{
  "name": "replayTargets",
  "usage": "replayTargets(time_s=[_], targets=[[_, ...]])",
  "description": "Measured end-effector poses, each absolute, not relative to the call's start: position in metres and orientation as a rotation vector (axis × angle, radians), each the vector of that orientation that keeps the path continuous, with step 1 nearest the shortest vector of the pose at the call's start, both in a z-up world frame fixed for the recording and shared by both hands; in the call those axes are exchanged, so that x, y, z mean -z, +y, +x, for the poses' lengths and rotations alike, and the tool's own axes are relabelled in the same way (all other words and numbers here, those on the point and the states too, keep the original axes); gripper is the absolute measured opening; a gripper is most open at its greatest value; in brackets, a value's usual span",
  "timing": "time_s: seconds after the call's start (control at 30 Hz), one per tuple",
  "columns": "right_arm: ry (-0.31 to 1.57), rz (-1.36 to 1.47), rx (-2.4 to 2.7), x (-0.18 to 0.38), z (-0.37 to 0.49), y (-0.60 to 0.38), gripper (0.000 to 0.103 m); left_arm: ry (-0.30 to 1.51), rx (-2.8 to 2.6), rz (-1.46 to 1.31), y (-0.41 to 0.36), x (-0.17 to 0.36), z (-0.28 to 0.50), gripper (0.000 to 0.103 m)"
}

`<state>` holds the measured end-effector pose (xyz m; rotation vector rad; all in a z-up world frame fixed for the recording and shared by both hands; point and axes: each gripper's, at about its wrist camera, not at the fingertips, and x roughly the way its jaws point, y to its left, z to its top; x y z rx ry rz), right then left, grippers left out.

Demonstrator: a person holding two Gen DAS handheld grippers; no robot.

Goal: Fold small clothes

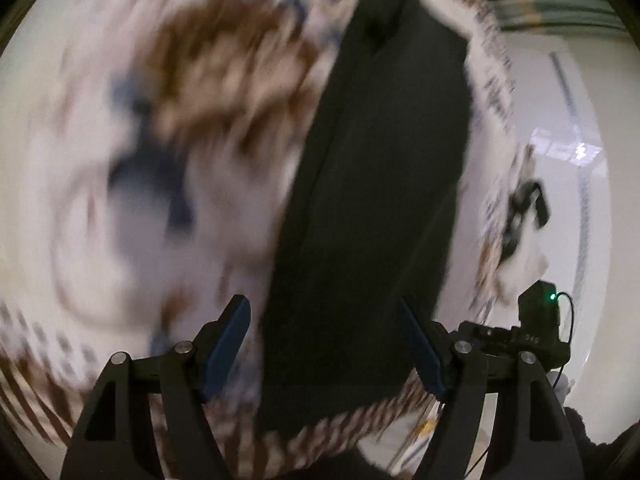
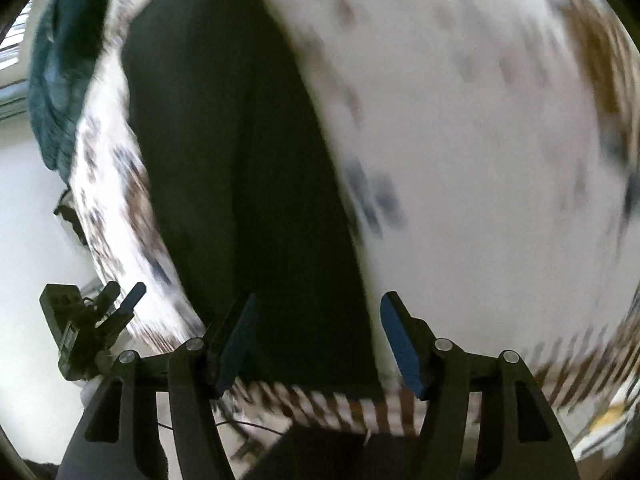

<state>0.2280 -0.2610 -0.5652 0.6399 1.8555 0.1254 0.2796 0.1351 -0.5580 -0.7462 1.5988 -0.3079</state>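
Straight ahead of both tongs, a long black garment [image 1: 372,208], laid flat on a patterned cloth [image 1: 192,128] that covers the desk. Long axis running away from the cameras, near hem close in front of the fingertips, far end narrowing toward the top of each view. Already a slim strip, so probably folded lengthwise; next fold likely end to end, along that axis.

Left tongs [image 1: 326,344] spread wide, nothing between the blue pads, near hem of the garment lying in the gap and partly over toward the right-hand finger. Right tongs [image 2: 318,340] likewise spread and empty, garment's near edge between the fingers but biased to the left-hand one. So: garment between the two hands, each about equally near, one near corner within reach of each. Hard to say whether either hovers or touches; heavy motion blur.

Garment: matte, dark, soft knit by the look, a faint lengthwise seam or crease down the middle, edges fairly straight. Cloth beneath: white ground with brown and navy blotches, a brown striped border at the near edge, details smeared by blur. Teal fabric bundle [image 2: 60,60] at the far left in the right wrist view, well apart. Left tongs also seen from the right camera, low at left.
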Motion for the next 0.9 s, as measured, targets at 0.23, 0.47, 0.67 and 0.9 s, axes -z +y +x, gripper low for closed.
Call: replayTargets(time_s=[0.23, 0.47, 0.67, 0.9], targets=[[1.911, 0.697, -0.157, 0.621, 0.153, -0.24, 0.066, 1.707, 0.395, -0.71, 0.092, 0.604, 0.239, 0.073], [1.841, 0.74, -0.177, 0.635, 0.136, -0.217, 0.054, 1.64, 0.38, -0.709, 0.087, 0.589, 0.237, 0.006], [1.784, 0.792, -0.213, 0.607, 0.143, -0.2, 0.012, 1.572, 0.388, -0.82, 0.105, 0.554, 0.239, 0.005], [1.597, 0.821, -0.315, 0.52, 0.193, -0.211, 0.012, 1.373, 0.471, -0.92, 0.107, 0.483, 0.312, 0.006]])
